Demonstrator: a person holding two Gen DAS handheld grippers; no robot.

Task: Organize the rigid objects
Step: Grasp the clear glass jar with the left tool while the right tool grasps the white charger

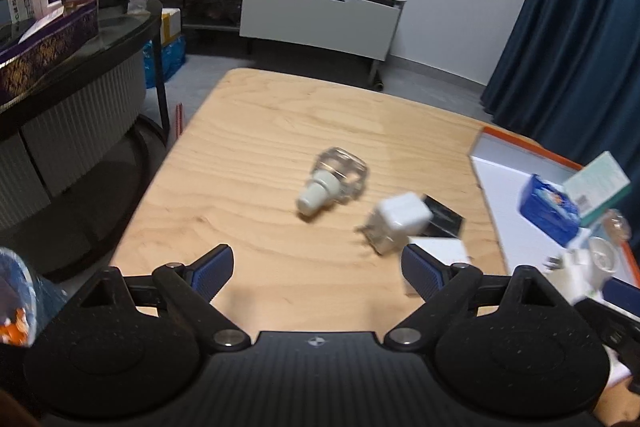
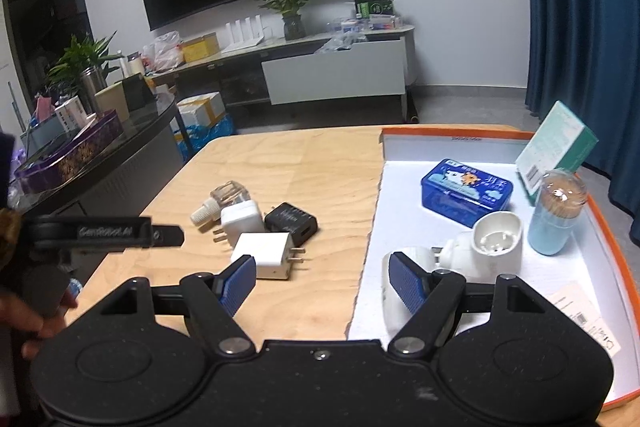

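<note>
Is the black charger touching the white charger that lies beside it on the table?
Touching. In the right wrist view the black charger presses against the white charger, with no table showing between them; the left wrist view is blurred.

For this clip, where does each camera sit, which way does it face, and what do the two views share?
Left wrist: on the left tongs, angled down over the wooden table at a clear bottle and white charger; both fingers show, open.
Right wrist: on the right tongs, facing the table edge and orange-rimmed tray; open fingers, the left tongs and a hand show.
Shared: table, bottle, chargers, tray, blue box, TV cabinet.
</note>
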